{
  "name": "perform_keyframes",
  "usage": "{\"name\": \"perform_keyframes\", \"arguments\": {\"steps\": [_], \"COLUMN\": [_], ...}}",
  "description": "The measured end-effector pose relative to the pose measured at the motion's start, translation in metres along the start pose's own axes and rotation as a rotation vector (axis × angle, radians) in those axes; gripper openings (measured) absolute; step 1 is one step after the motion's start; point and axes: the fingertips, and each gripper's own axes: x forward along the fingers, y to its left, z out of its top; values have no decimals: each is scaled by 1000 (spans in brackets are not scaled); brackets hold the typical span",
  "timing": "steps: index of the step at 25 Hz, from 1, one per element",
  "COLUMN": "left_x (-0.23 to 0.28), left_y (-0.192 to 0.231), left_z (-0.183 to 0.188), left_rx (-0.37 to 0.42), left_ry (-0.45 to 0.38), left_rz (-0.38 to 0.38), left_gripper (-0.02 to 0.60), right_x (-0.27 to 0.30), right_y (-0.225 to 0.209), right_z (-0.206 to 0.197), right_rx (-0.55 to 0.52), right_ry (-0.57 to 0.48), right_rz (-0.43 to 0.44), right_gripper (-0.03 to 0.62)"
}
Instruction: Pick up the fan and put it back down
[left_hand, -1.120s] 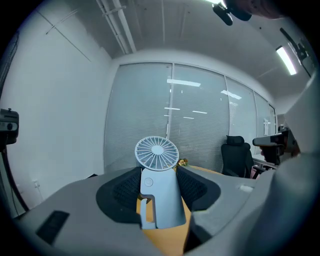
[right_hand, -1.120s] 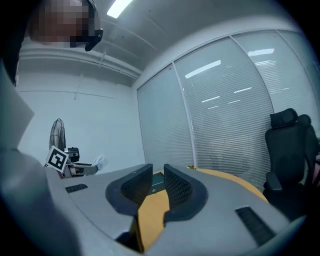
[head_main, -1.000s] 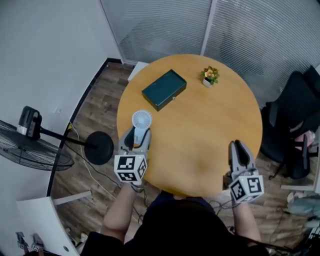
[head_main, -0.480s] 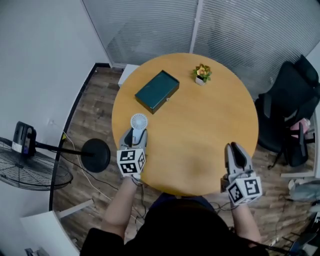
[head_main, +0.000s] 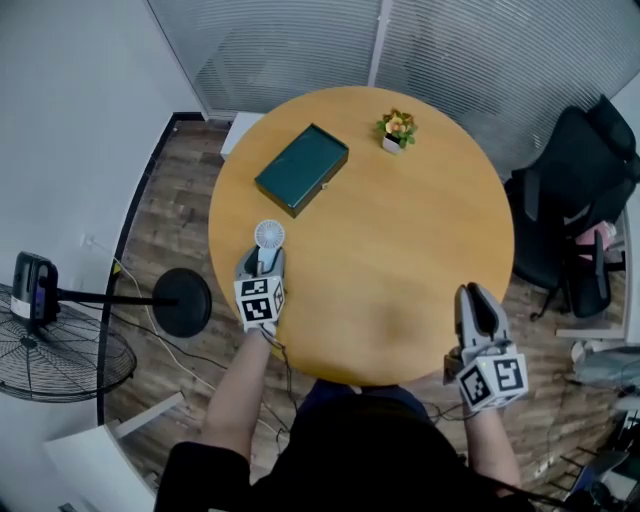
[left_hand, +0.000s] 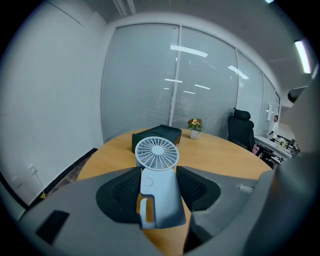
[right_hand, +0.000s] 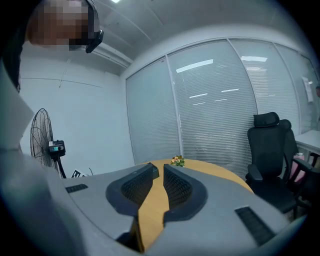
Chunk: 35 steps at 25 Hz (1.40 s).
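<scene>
A small pale blue hand fan (head_main: 268, 236) (left_hand: 157, 154) with a round grille stands upright between the pads of my left gripper (head_main: 262, 264) (left_hand: 159, 175), which is shut on its handle. It is low over the left part of the round wooden table (head_main: 400, 230); whether its base touches the top I cannot tell. My right gripper (head_main: 478, 300) (right_hand: 158, 172) hovers at the table's near right edge, its jaws a narrow gap apart with nothing between them.
A dark green box (head_main: 301, 168) lies at the table's far left, and a small potted plant (head_main: 396, 128) stands at the far edge. A floor fan (head_main: 60, 350) stands on the floor at the left. A black office chair (head_main: 575, 210) is at the right.
My left gripper has sunk toward the tabletop with the fan still in it. The right gripper has stayed where it was.
</scene>
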Motion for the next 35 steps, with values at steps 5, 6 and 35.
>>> {"name": "perform_keyframes", "arguments": {"steps": [5, 6, 35], "left_x": [25, 29, -65], "left_y": [6, 8, -2], "left_z": [-28, -35, 76], "left_rx": [15, 17, -93], "left_ry": [87, 107, -171], "left_rz": [6, 8, 42], "left_gripper": [218, 219, 265], "right_x": [10, 11, 34], "right_y": [1, 3, -22], "right_z": [-2, -2, 17], "right_rx": [5, 5, -9], "right_ry": [9, 11, -35], "right_rz": [11, 13, 87], "right_gripper": [71, 69, 69]}}
